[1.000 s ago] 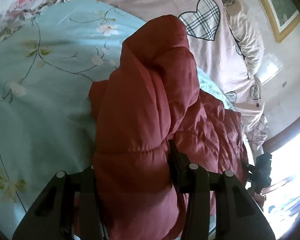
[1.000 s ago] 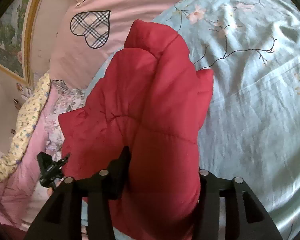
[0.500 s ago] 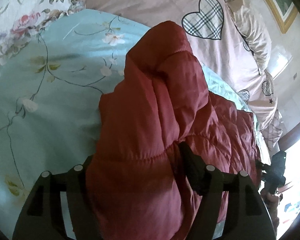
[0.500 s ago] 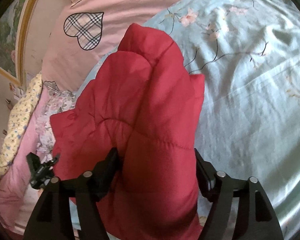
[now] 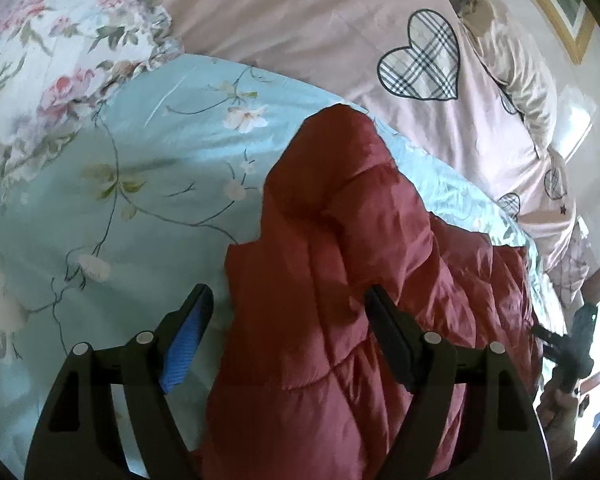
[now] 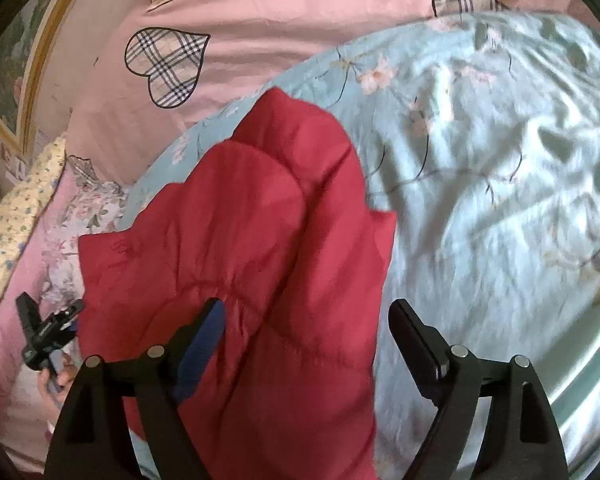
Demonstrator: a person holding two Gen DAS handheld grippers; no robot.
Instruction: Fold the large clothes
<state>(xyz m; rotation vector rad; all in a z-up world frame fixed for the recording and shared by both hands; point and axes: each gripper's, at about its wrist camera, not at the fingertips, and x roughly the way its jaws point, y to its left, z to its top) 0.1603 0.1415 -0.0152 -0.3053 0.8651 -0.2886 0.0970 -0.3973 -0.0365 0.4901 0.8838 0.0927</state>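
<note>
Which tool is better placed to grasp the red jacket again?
Probably the left tool: the red jacket touches its right finger. The right tool, also open, shows gaps on both sides.

From my left wrist camera, the padded red quilted jacket (image 5: 340,280) runs off the bottom edge, so I can't see its lower part. It also hides the pale blue floral bed sheet (image 5: 140,152) beneath it. At the far right, the other black two-finger gripper (image 5: 576,340) is small and washed out by window glare; I can't tell how its jaws stand from there. From my right wrist camera, the sheet (image 6: 500,200) is motion-blurred on the right, its flower print smeared. The gold-framed picture (image 6: 20,60) is cut off by the lens rim.
</note>
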